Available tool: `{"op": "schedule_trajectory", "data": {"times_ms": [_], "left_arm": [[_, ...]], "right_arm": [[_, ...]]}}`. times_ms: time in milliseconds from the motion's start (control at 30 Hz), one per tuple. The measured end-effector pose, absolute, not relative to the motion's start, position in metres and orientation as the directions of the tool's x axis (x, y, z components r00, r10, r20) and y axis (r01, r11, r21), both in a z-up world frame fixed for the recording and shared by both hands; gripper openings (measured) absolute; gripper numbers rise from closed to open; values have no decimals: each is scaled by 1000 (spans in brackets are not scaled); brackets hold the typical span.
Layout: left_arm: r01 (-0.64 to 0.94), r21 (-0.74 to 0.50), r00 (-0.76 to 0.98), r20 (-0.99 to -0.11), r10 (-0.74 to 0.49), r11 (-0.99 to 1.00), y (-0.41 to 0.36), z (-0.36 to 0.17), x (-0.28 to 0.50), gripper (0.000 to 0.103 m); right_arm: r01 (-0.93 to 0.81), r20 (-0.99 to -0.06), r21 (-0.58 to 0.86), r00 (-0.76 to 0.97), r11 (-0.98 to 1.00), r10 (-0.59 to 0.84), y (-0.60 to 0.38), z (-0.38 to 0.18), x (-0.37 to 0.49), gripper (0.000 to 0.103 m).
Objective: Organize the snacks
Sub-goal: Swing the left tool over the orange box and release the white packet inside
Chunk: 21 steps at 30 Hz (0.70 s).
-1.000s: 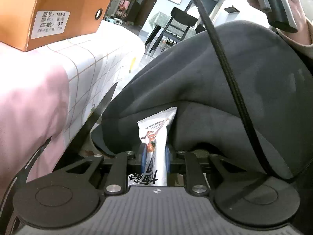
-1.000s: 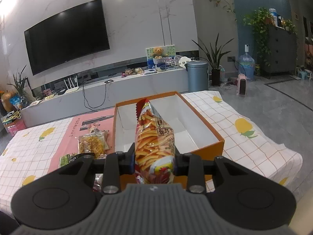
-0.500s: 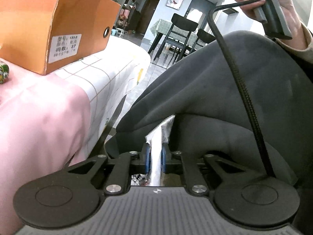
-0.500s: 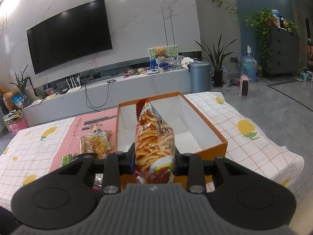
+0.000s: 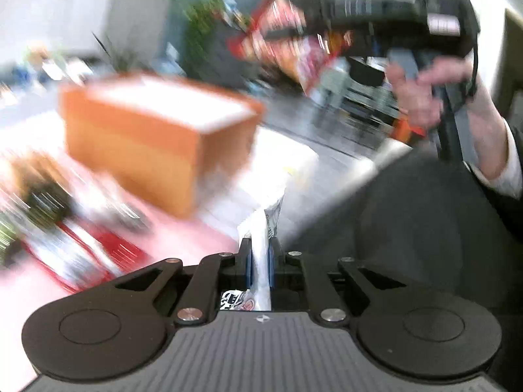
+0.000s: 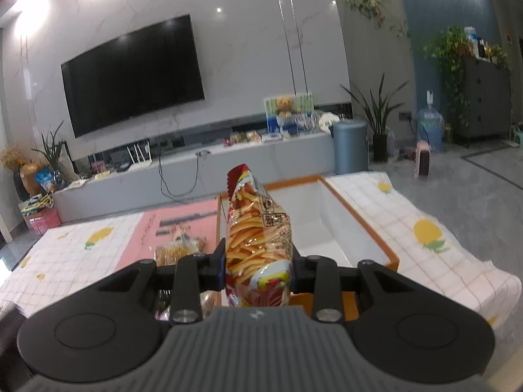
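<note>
The orange box (image 6: 327, 228) is set on the worktop (image 6: 408, 228), open side up, directly ahead of and below the right tongs (image 6: 258, 261). Its long axis runs away from these tongs, roughly in line with their pointing direction. The right tongs are clamped on a chip packet (image 6: 258, 238), held upright with its long axis vertical and its top edge over the near end of the box. This packet is judged the nearer to the box, needing only a short forward and downward move.

The left tongs (image 5: 260, 261) have just been closing and are clamped on a thin white packet (image 5: 261, 245), held edge-on and upright. In the blurred left view the box (image 5: 157, 137) lies ahead and to the left, well apart.

On the chip packet a printed label in non-Latin script is seen but cannot be read. Black print on the white packet is likewise illegible.
</note>
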<state>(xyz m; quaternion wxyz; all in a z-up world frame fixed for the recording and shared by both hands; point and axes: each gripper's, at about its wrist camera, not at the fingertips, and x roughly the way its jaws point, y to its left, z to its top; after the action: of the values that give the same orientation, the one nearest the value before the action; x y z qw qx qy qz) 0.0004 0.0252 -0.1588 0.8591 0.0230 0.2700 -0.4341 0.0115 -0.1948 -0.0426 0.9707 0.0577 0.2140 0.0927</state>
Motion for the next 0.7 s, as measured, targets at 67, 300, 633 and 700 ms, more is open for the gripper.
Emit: {"op": "schedule_trajectory", "data": {"times_ms": [67,300,633,700], "left_arm": [[708,-141,580,-442,-684,692,39,-139,-8,10],[492,-76,816,-308,-490,867,40,-80,-7,10],[374,-507,787,-270,-555,777,-3,-38,78,10],[356,-557,761,-293,-578,751,-17,-49,105,10]], "right_arm": [[-152,-380,136,905,979,194,-193,-42,14,32],[-194,-421,188,869,963,258,-183,-34,65,32],[-106,-426,290,875,951,228,-239,-25,132,32],[-106,-408,332,880,937,244,-260,-35,128,32]]}}
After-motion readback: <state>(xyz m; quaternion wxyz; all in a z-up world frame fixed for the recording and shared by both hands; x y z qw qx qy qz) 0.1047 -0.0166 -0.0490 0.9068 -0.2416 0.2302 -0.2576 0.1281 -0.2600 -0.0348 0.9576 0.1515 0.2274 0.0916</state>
